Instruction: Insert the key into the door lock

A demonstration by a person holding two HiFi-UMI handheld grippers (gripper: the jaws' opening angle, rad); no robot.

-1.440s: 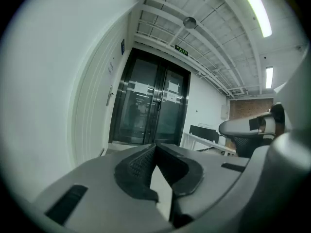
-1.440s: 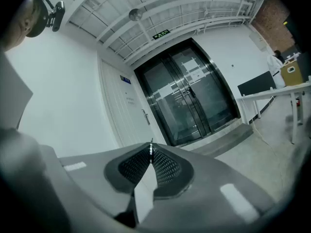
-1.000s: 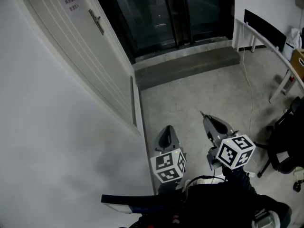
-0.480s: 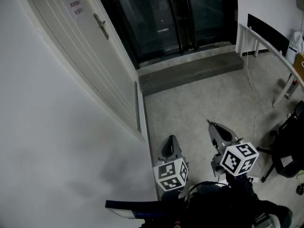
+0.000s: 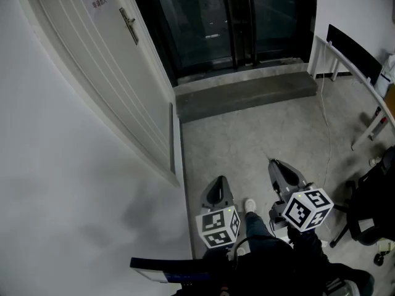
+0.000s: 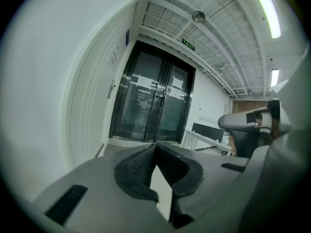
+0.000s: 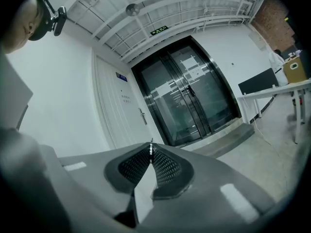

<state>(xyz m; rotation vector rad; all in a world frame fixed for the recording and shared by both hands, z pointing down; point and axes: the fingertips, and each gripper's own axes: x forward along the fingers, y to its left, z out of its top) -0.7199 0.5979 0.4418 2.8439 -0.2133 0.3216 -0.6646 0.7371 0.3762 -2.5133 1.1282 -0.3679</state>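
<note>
The right gripper point(image 5: 271, 163) pinches the key point(image 7: 151, 148) at its jaw tips; the left gripper point(image 5: 217, 180) is closed on nothing. Both hang over the grey concrete floor point(image 5: 247, 134), well apart from the white door point(image 5: 92, 60) and its handle point(image 5: 129, 25) on the left. Dark glass doors point(image 5: 210, 17) stand ahead.

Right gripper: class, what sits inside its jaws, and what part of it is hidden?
The right gripper is shut on a thin metal key. Only the key's tip shows, above the jaw tips. The rest of it is covered by the ribbed pads.
</note>
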